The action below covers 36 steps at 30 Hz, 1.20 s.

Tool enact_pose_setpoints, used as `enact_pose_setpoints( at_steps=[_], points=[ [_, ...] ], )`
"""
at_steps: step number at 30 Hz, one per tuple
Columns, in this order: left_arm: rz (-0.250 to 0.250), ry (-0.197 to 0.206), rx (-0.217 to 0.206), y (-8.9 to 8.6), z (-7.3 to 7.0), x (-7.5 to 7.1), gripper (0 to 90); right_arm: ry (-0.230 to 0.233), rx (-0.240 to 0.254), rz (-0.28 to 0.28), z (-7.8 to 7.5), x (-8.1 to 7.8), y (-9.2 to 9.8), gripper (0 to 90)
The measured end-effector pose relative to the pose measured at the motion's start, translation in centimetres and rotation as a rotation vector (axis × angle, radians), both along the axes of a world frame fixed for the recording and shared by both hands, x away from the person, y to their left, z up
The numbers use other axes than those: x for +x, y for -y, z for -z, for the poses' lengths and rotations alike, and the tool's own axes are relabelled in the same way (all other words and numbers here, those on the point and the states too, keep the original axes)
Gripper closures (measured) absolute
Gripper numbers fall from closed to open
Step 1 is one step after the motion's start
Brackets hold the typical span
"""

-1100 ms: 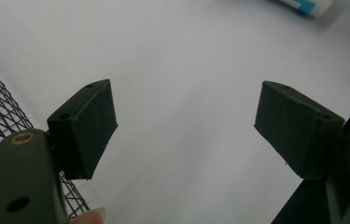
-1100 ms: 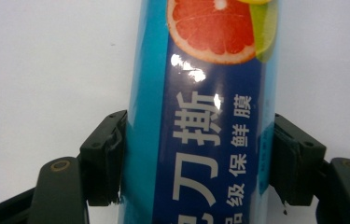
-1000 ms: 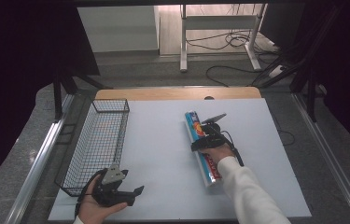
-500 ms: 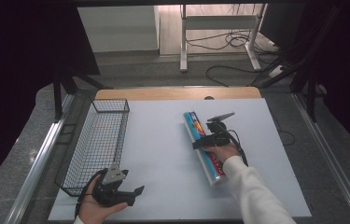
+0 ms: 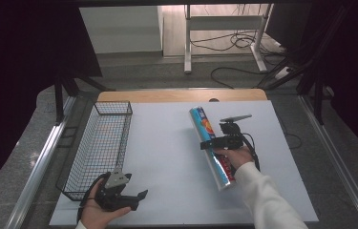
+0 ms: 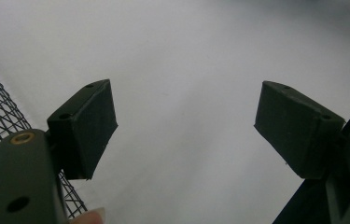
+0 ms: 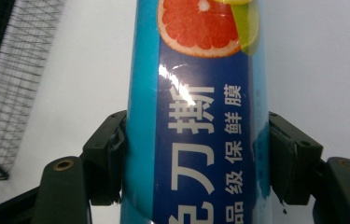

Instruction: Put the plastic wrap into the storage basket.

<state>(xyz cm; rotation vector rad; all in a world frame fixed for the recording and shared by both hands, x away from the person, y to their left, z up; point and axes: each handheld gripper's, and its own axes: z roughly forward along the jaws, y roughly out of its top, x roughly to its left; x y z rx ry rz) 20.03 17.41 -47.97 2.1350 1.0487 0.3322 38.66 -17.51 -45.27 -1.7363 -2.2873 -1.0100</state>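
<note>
Right gripper (image 5: 219,143) is clamped across a blue cling-film roll (image 5: 211,145) lying lengthwise at the white desk's (image 5: 167,143) right centre. Left gripper (image 5: 133,198) rests at the near edge beside the wire basket (image 5: 98,148), jaws apart, empty.

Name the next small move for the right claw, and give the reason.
Probably carry the roll of cling film left toward the wire basket. The right claw is clamped on both sides of the roll, the basket lies open across the table, and the left claw is open, holding nothing.
</note>
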Motion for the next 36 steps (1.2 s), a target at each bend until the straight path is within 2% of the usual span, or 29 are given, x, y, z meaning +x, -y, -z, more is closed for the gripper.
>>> enact_pose_setpoints(
  at_steps=[5,12,16,21,22,23,24,25,29,30,31,32,33,34,35,36],
  points=[
    [-0.001,-0.003,-0.001,0.1,0.0,0.1,20.5,0.034,0.055,-0.016,-0.7,-1.6,0.5,32.1],
    [0.003,-0.014,-0.017,0.3,0.1,0.3,20.4,0.073,0.092,-0.038,-0.9,-3.8,1.0,32.2],
    [0.002,-0.018,-0.026,0.4,0.1,0.4,20.4,0.078,0.107,-0.043,-0.9,-4.5,1.3,32.2],
    [0.0,-0.03,-0.059,0.5,-0.1,0.7,20.3,0.085,0.172,-0.033,-0.6,-5.8,2.2,32.2],
    [0.0,-0.03,-0.059,0.5,-0.1,0.7,20.3,0.085,0.172,-0.033,-0.6,-5.8,2.2,32.2],
    [0.001,-0.034,-0.083,0.6,-0.2,0.9,20.3,0.086,0.2,-0.035,-0.5,-6.2,2.5,32.2],
    [0.001,-0.034,-0.083,0.6,-0.2,0.9,20.3,0.086,0.2,-0.035,-0.5,-6.2,2.5,32.2],
    [0.003,-0.036,-0.102,0.8,-0.4,1.1,20.3,0.086,0.229,-0.036,-0.5,-6.6,2.7,32.2],
    [0.005,-0.038,-0.134,1.1,-0.8,1.4,20.0,0.095,0.245,-0.046,-0.5,-7.0,2.7,32.2],
    [0.006,-0.049,-0.175,1.3,-1.1,1.8,19.7,0.101,0.25,-0.06,-0.6,-7.4,2.6,32.2],
    [0.004,-0.054,-0.195,1.4,-1.3,2.0,19.7,0.103,0.25,-0.061,-0.6,-7.5,2.6,32.2],
    [0.004,-0.054,-0.195,1.4,-1.3,2.0,19.4,0.103,0.25,-0.061,-0.6,-7.5,2.6,32.2],
    [-0.003,-0.068,-0.253,1.7,-1.8,2.6,18.8,0.109,0.254,-0.071,-0.5,-7.7,2.5,32.2],
    [-0.003,-0.068,-0.253,1.7,-1.8,2.6,18.5,0.112,0.255,-0.073,-0.5,-7.7,2.4,32.2],
    [-0.008,-0.061,-0.287,2.3,-2.5,3.2,17.9,0.113,0.256,-0.075,-0.5,-7.8,2.4,32.2],
    [-0.008,-0.061,-0.287,2.3,-2.5,3.2,17.3,0.111,0.259,-0.078,-0.5,-7.9,2.3,32.2]
  ],
)
